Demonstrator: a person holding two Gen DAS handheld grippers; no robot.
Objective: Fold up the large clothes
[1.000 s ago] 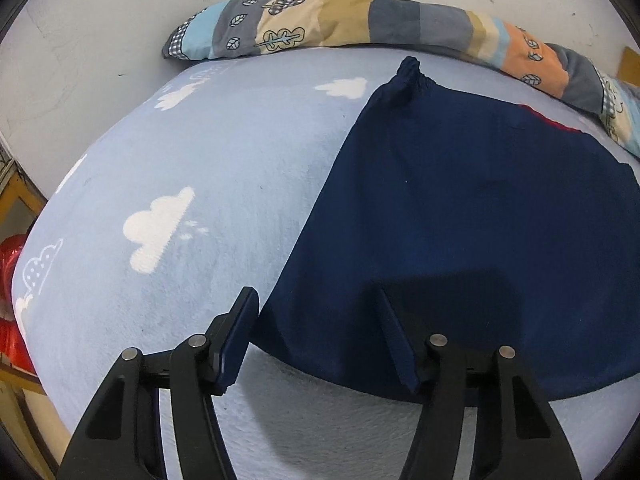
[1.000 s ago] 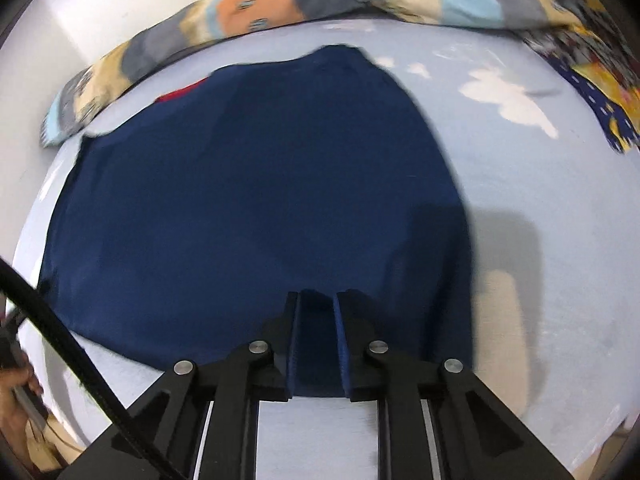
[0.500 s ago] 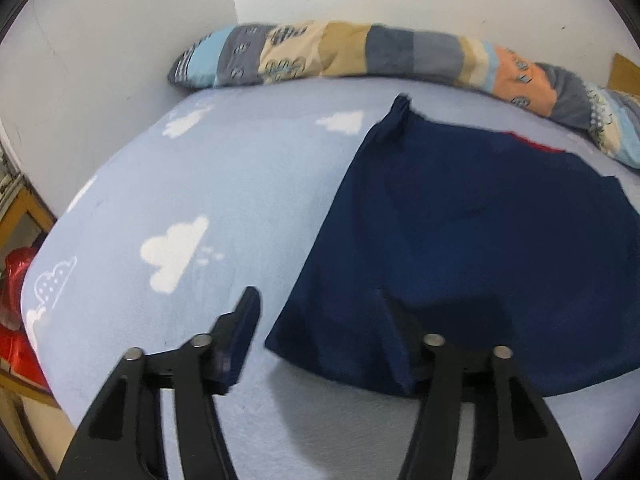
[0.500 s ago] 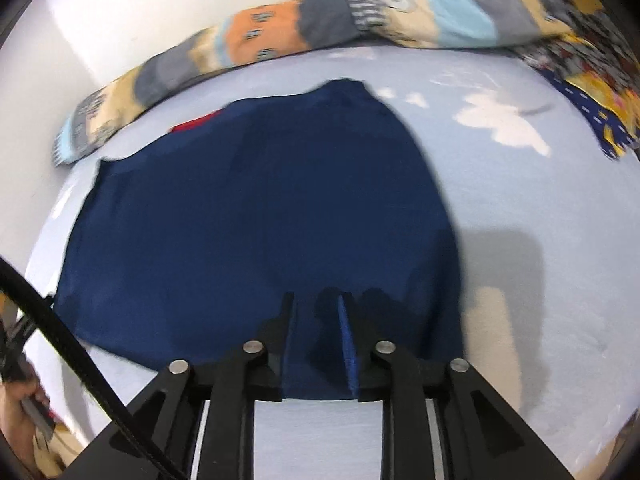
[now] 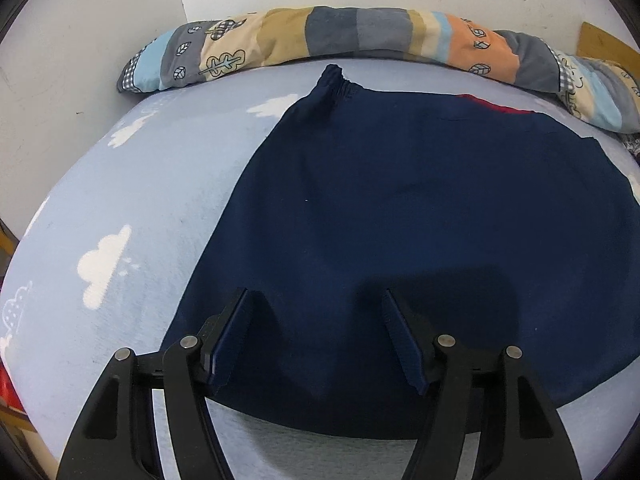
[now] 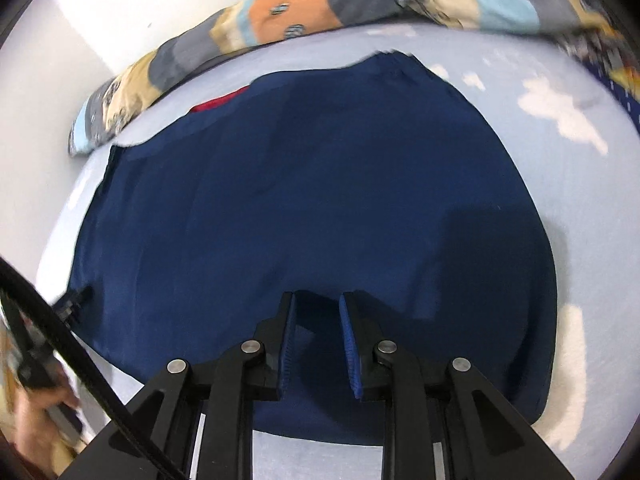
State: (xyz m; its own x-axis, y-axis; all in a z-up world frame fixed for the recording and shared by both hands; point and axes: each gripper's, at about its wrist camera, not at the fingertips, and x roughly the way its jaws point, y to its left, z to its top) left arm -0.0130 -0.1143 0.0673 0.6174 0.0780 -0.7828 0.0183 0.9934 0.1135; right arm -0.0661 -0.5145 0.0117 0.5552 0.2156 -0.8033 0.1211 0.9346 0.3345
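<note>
A large dark navy garment (image 5: 400,200) lies spread flat on the light blue cloud-print bed sheet (image 5: 140,200), with a gathered cuff (image 5: 336,76) at its far left corner and a red patch (image 5: 496,104) at the far edge. My left gripper (image 5: 315,294) hovers over the garment's near left part. Its jaws are opening wide and pinch no cloth. In the right wrist view the same garment (image 6: 300,180) fills the middle. My right gripper (image 6: 318,296) stands over its near edge with the pads a narrow gap apart and only the flat cloth below showing between them.
A long patchwork bolster (image 5: 360,32) runs along the white wall behind the garment. A patterned cloth (image 6: 616,76) lies at the far right of the bed. A person's hand (image 6: 36,420) and a black cable (image 6: 60,340) are at the lower left. Bare sheet (image 6: 560,160) flanks the garment.
The left gripper has shifted right, from straddling the garment's left edge to over the cloth, and spread wider. The right gripper's pads have parted from nearly shut and sit farther over the garment.
</note>
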